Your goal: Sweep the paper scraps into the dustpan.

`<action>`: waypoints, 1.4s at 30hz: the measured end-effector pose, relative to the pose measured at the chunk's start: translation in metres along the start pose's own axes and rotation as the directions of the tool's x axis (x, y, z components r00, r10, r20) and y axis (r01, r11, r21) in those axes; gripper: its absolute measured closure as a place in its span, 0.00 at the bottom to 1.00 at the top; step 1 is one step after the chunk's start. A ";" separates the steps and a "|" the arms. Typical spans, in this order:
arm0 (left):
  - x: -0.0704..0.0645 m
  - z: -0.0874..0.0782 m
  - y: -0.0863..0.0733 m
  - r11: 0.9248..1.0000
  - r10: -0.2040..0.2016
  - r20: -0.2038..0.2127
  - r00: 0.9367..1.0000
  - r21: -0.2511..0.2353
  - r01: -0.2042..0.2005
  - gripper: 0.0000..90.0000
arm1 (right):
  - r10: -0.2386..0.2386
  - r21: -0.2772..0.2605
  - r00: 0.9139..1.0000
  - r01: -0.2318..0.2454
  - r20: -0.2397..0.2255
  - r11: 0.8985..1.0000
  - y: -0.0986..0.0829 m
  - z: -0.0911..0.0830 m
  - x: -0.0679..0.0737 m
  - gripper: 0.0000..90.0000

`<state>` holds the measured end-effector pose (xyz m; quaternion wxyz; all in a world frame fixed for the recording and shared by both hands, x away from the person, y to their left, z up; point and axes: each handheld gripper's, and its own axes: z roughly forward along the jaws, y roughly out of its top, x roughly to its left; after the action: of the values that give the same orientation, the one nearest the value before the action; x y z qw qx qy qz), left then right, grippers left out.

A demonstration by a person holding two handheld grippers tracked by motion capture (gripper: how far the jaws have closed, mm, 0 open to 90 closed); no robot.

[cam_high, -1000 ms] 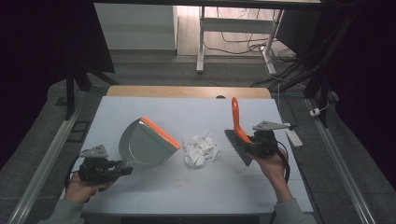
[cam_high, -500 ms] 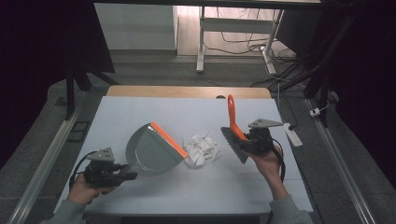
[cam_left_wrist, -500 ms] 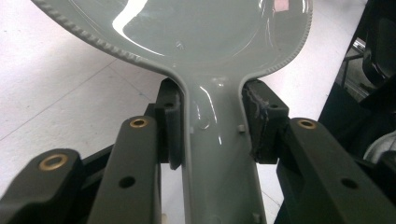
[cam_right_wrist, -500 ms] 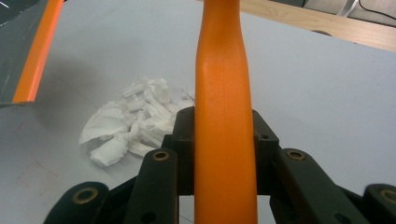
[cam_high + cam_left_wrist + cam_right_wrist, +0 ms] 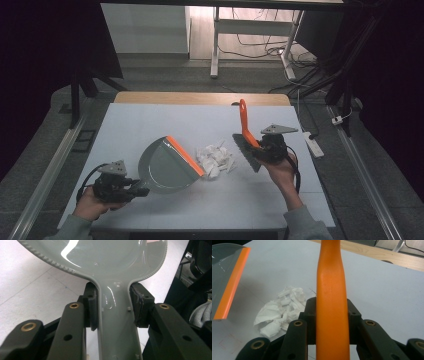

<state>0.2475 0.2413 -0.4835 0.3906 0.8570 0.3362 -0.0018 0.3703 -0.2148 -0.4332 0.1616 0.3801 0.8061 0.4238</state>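
Note:
A grey dustpan (image 5: pixel 162 167) with an orange lip (image 5: pixel 185 155) rests on the white table, its mouth facing right. My left gripper (image 5: pixel 136 189) is shut on the dustpan's handle (image 5: pixel 117 325), which the jaws clamp from both sides. A heap of crumpled white paper (image 5: pixel 215 159) lies just right of the orange lip (image 5: pixel 230 282) and shows again as the paper (image 5: pixel 279 311) in the right gripper view. My right gripper (image 5: pixel 260 148) is shut on the orange handle (image 5: pixel 332 300) of a brush, whose dark bristle head (image 5: pixel 245 150) sits right of the paper.
A wooden strip (image 5: pixel 202 98) runs along the table's far edge. A white power strip (image 5: pixel 311 141) lies off the table's right side, with cables and metal table legs (image 5: pixel 216 45) on the floor beyond. Bare tabletop (image 5: pixel 145 125) spreads behind the dustpan.
The left gripper has slid the dustpan to the right, bringing its orange lip up against the paper. The brush in the right gripper shifted slightly left.

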 end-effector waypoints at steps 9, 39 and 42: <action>-0.001 0.003 -0.001 0.999 0.013 0.024 1.000 0.036 -0.014 0.69 | -0.002 0.001 1.000 0.002 0.002 1.000 0.004 0.010 0.001 0.78; -0.001 0.031 0.000 0.990 0.007 0.086 0.996 0.141 -0.020 0.68 | 0.006 0.028 1.000 -0.006 0.023 1.000 0.010 0.036 -0.005 0.78; 0.000 0.033 0.000 0.989 0.003 0.089 0.996 0.146 -0.016 0.68 | 0.006 0.030 1.000 -0.007 0.027 1.000 0.011 0.038 -0.004 0.78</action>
<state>0.2559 0.2193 -0.5063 0.3412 0.8840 0.3135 -0.0623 0.4003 -0.1933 -0.4470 0.1652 0.3907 0.8090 0.4069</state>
